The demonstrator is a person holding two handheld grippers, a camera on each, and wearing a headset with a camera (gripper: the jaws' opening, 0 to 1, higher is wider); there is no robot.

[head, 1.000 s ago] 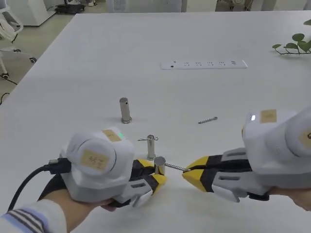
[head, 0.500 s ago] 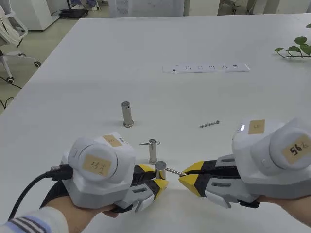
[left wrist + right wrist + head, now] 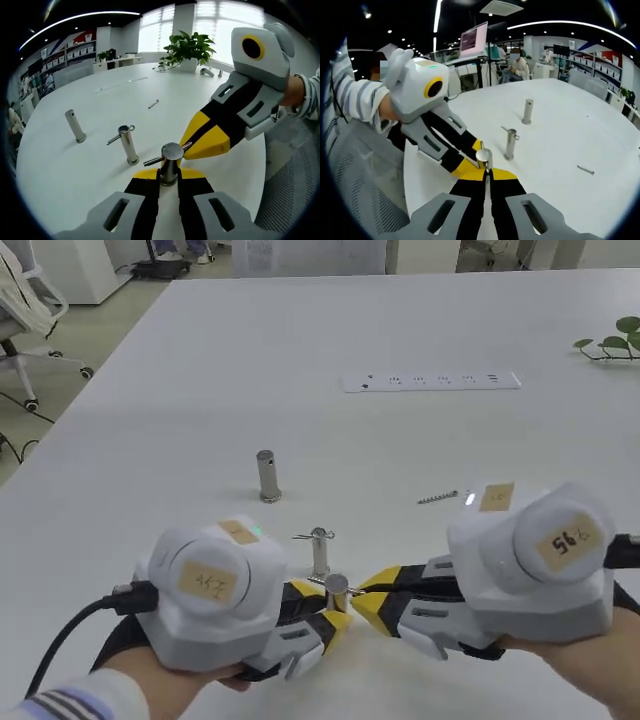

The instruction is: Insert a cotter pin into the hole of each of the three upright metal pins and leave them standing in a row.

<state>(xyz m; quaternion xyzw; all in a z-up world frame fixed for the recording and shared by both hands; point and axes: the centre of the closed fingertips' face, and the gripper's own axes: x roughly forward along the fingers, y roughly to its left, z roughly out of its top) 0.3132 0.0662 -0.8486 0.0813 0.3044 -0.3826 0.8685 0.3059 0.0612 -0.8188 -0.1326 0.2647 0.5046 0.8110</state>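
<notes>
So the left gripper [image 3: 169, 176] is clamped on a metal pin [image 3: 171, 159], and the right gripper [image 3: 487, 176] is pinched shut on a cotter pin [image 3: 152, 161] poking through its hole. Just behind that pin stands a finished pin [image 3: 320, 550], with a bare pin [image 3: 267, 475] farther back and a loose cotter pin [image 3: 437, 498] off right.

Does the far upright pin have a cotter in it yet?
No, the far upright pin stands bare, with nothing through its hole.
</notes>
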